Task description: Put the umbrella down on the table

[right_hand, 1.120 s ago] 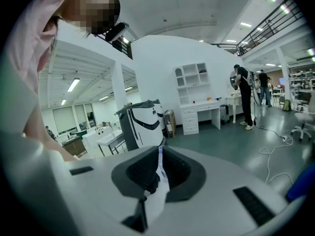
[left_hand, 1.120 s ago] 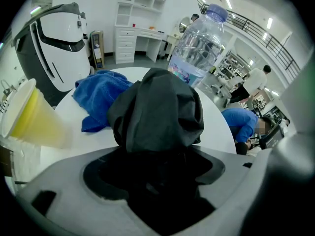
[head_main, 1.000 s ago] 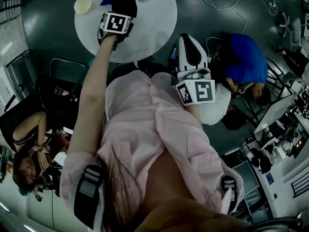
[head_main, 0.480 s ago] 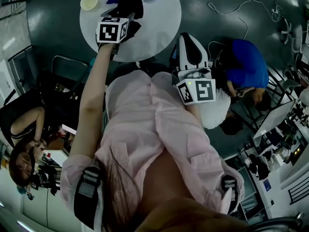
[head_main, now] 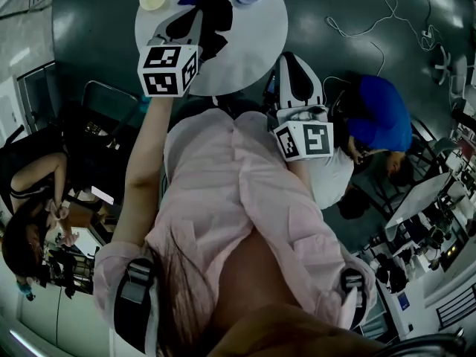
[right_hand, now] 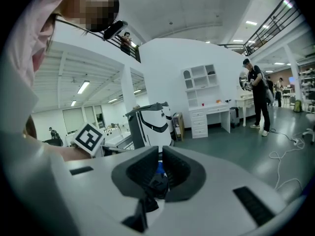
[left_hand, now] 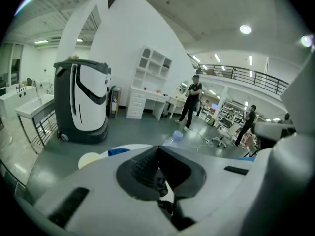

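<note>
**Umbrella lies on the desk, left gripper clear of it**

The round white desk (head_main: 253, 47) carries the folded black umbrella (head_main: 214, 17), which lies flat just beyond the tips of the left gripper (left_hand: 157, 152). Its long axis seems to run across that gripper's line, but the bundle is too dark to tell the handle end. The left gripper's jaws have just closed and meet with nothing between them. The right gripper (right_hand: 160, 157), well back from the umbrella, has its jaws drawn to a slit and grips nothing.
</note>
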The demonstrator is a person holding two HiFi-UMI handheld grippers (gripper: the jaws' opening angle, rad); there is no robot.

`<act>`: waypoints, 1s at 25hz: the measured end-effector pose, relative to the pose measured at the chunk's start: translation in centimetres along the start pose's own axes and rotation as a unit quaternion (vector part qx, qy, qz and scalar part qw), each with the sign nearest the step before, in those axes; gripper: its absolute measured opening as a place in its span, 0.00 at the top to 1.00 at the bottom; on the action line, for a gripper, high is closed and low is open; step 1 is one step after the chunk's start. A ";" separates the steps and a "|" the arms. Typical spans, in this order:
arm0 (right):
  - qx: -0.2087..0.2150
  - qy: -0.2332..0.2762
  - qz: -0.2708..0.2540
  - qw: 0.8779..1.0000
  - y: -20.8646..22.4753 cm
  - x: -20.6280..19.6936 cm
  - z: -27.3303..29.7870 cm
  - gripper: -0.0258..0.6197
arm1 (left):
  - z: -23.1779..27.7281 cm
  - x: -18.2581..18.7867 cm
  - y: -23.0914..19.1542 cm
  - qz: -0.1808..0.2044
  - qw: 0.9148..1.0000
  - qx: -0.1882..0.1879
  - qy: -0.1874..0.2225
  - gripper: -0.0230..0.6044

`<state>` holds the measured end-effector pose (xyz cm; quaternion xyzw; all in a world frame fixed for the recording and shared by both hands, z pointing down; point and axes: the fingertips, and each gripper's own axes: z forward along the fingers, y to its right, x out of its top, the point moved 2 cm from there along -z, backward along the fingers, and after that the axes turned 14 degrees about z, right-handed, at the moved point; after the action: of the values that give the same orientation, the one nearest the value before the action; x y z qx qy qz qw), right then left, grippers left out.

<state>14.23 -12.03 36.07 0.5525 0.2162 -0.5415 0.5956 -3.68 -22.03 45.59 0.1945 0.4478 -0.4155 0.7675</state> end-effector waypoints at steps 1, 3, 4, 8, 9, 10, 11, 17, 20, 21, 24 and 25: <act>0.003 0.001 -0.001 1.000 -0.2 0.1 0.1 0.89 | -1.2 1.4 0.1 0.003 1.000 0.005 0.021 0.93; 0.011 0.003 -0.003 1.000 -0.6 0.2 0.1 0.89 | -3.8 4.1 0.6 0.010 0.998 0.012 0.064 0.93; 0.015 0.003 -0.004 1.000 -0.9 0.2 0.1 0.89 | -5.1 5.4 0.8 0.016 0.996 0.016 0.085 0.93; 0.034 0.007 -0.010 0.999 -2.1 0.2 0.3 0.89 | -9.9 8.7 1.4 0.047 0.989 0.035 0.137 0.93; 0.040 0.008 -0.013 0.999 -2.4 0.2 0.4 0.89 | -10.9 9.1 1.5 0.053 0.987 0.042 0.146 0.93; 0.046 0.009 -0.016 0.999 -2.8 0.2 0.5 0.89 | -12.0 9.4 1.5 0.057 0.985 0.050 0.155 0.93; 0.052 0.010 -0.018 0.998 -3.2 0.2 0.6 0.89 | -13.0 9.7 1.4 0.058 0.983 0.058 0.165 0.93; 0.081 0.017 -0.032 0.996 -5.0 0.4 0.9 0.89 | -19.0 10.0 1.2 0.066 0.966 0.111 0.223 0.93; 0.095 0.019 -0.038 0.995 -5.7 0.5 1.0 0.89 | -21.1 8.5 1.2 0.069 0.964 0.133 0.219 0.93; 0.099 0.019 -0.039 0.994 -5.9 0.6 0.9 0.89 | -21.7 8.0 1.3 0.069 0.964 0.138 0.218 0.93; 0.105 0.020 -0.044 0.993 -6.4 0.6 0.6 0.89 | -23.1 6.4 1.6 0.063 0.960 0.148 0.229 0.93; 0.106 0.020 -0.046 0.993 -6.6 0.6 0.5 0.89 | -23.4 5.8 1.7 0.058 0.959 0.151 0.232 0.93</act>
<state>8.45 -11.44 32.94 0.6129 0.1944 -0.5769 0.5038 -13.14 -8.04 28.28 0.4244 0.5334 -0.3766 0.6273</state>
